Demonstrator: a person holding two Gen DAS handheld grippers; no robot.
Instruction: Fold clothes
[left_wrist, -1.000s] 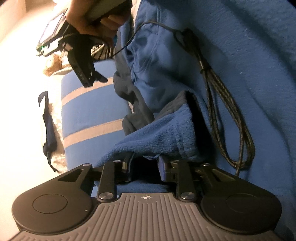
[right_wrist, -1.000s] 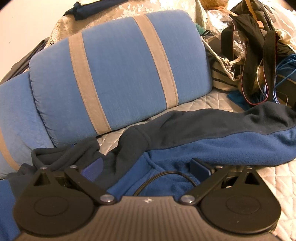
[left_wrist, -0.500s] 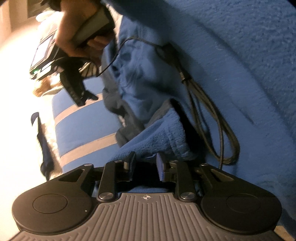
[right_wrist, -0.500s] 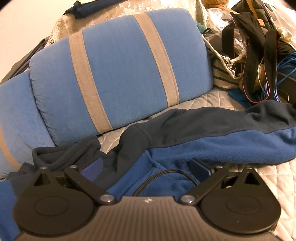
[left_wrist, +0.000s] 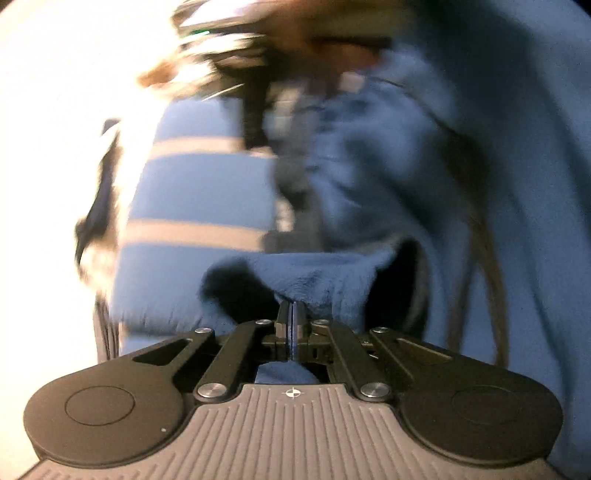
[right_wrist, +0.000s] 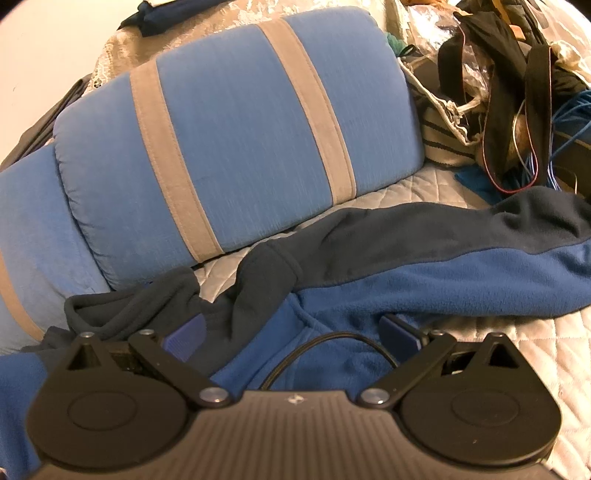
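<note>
Left tool (left_wrist: 291, 314) pinched tight on a fleece (right_wrist: 424, 280) fold, lifting; right tool (right_wrist: 291, 332) gapes over the fleece on the bed (right_wrist: 480, 332). That cable (right_wrist: 325, 350) at six o'clock could snag!

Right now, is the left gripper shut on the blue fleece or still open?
Shut on it. The left gripper fingers have just closed, pinching a fold of the blue fleece that bunches at their tips.

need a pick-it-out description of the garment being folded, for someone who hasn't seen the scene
Find the big blue cushion with two grey stripes on the quilted cover. Just in front of it lies the fleece jacket, spread towards the cluttered pile. It is the only two-tone piece: royal blue body, navy collar and shoulder panel.
</note>
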